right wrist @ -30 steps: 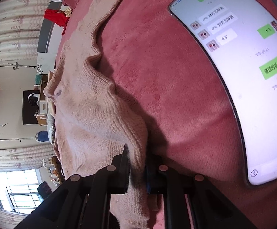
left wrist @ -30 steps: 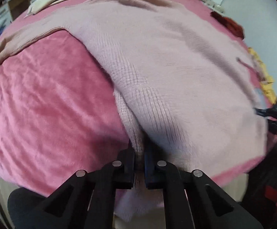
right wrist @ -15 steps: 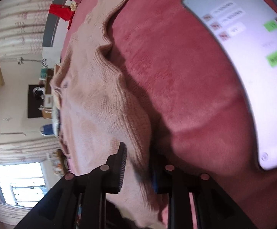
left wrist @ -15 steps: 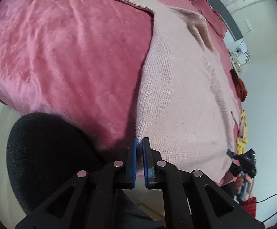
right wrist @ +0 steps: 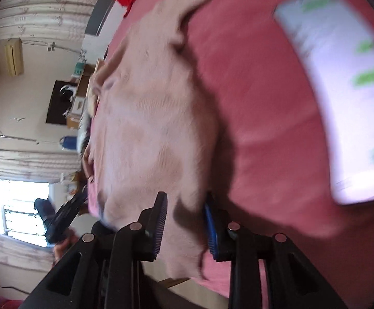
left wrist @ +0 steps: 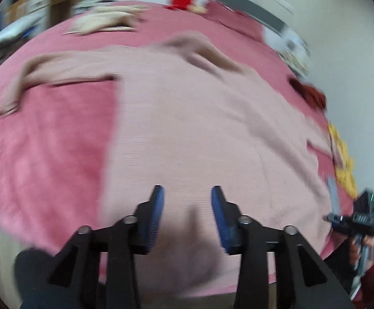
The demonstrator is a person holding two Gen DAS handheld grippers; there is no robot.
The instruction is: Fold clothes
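A pale pink knit sweater [left wrist: 199, 118] lies spread flat on a pink bed cover [left wrist: 45, 141], its hem at the near edge and one sleeve [left wrist: 58, 69] reaching left. My left gripper [left wrist: 187, 193] is open above the hem, holding nothing. In the right wrist view the same sweater [right wrist: 148, 128] lies on the cover [right wrist: 264, 103]. My right gripper [right wrist: 184, 198] is open, and the sweater's hem corner lies loose between its fingers. Both views are motion-blurred.
A lit phone screen [right wrist: 341, 90] fills the right of the right wrist view. Red cloth [left wrist: 310, 95] and yellow cloth [left wrist: 344, 159] lie at the bed's right edge, beige cloth [left wrist: 104, 20] at the far side. The right gripper shows in the left wrist view [left wrist: 359, 219].
Both grippers have opened and let go of the sweater's hem. The sweater now lies flat on the bed, and both cameras are moving.
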